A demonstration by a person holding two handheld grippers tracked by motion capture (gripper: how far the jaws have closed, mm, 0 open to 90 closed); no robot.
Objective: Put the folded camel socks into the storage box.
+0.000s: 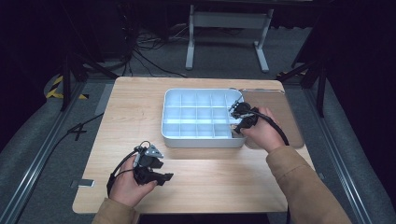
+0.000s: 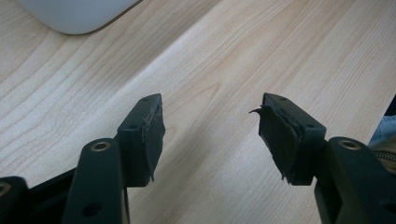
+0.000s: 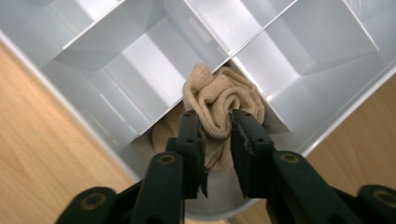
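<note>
A white tray [image 1: 201,140] split into several compartments stands at the middle back of the wooden table [image 1: 135,107]. My right gripper [image 1: 237,112] is over the tray's right side, held in a hand. In the right gripper view this gripper [image 3: 216,123] is shut on a rolled beige cloth [image 3: 219,100], which hangs over a corner compartment beside the tray's dividers [image 3: 140,60]. Near the table's front left, my left gripper [image 1: 163,177] is held low. Its jaws [image 2: 210,126] stand wide apart over bare wood with nothing between them, and the tray's rounded corner [image 2: 74,14] lies ahead.
A brown flat mat [image 1: 275,112] lies right of the tray, under the right hand. Behind the table stands a white metal frame [image 1: 229,28], with cables [image 1: 149,56] on the floor. Dark rails run along both sides.
</note>
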